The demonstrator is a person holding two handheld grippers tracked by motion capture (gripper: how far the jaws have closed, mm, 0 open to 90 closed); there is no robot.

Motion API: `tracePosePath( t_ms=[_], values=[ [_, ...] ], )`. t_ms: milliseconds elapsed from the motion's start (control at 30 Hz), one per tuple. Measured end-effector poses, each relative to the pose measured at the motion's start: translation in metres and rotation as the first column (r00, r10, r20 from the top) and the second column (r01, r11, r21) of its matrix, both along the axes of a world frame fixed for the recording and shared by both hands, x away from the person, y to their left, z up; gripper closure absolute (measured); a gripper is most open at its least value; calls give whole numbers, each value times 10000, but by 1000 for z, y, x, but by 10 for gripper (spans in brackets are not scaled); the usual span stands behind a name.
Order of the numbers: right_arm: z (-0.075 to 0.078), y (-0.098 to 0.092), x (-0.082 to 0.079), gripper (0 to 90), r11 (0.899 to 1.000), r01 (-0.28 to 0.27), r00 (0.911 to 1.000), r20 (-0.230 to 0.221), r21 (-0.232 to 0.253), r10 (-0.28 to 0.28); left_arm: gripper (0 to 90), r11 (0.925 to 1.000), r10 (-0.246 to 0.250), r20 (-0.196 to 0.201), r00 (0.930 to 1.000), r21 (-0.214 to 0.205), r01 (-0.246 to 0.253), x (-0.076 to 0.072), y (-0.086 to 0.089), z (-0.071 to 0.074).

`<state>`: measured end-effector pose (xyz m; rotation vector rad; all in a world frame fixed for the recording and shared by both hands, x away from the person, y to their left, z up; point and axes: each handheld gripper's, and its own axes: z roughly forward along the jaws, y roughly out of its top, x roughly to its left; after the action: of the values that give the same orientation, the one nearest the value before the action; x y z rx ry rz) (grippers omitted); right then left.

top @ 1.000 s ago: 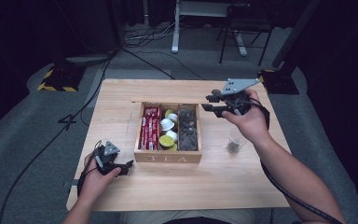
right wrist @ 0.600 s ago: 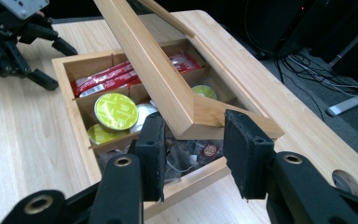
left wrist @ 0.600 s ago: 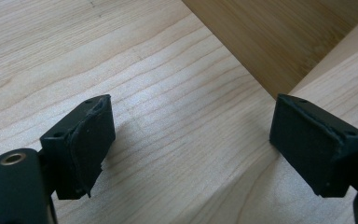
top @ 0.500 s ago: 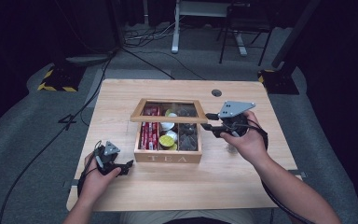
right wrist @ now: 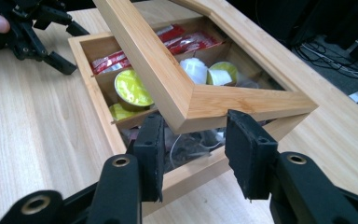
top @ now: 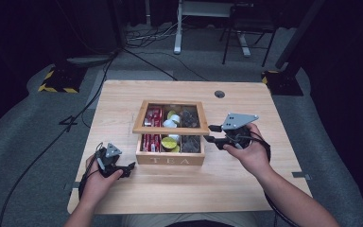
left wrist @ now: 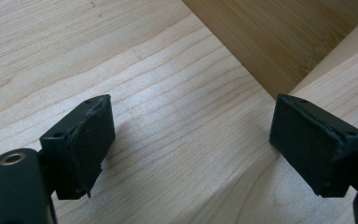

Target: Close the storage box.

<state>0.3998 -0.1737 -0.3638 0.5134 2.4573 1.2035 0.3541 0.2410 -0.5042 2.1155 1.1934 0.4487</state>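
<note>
- High view: the desk carried a wooden tea box at its middle, well apart from every edge.
- The box stood between the two hands, its front wall marked TEA.
- Its framed lid hung partly lowered over the compartments, tilted, its free edge toward the person.
- In the right gripper view the lid's corner sat just above and between the jaws of the right claw; the pads did not press on it, and whether they brushed it could not be told.
- The right claw stood at the box's right side, jaws partly open, having just been opening, with the lid's corner between them.
- The left claw rested on the desk near the box's front left corner, wide open and gripping nothing; the left gripper view showed bare wood between its pads.
- Red sachets filled the left compartments.
- Yellow and white pods lay in the middle ones.
- Dark packets lay in the right ones.
</note>
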Motion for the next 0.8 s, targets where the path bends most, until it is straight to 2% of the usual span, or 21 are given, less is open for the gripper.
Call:
tracePosePath(
  t_ms=[533,700,800],
  values=[
    [-21,1,-14,597,9996,142,9997,177,-246,-137,145,10000,80,26,10000,-56,-80,0,-2,0],
    [-33,-1,-16,621,9999,144,9993,-342,-75,-146,145,9999,84,24,10000,-57,-84,0,-2,0],
    [-36,-1,-16,622,9998,146,9991,-395,-113,-151,145,9999,84,27,10000,-57,-84,0,-2,0]
  ],
)
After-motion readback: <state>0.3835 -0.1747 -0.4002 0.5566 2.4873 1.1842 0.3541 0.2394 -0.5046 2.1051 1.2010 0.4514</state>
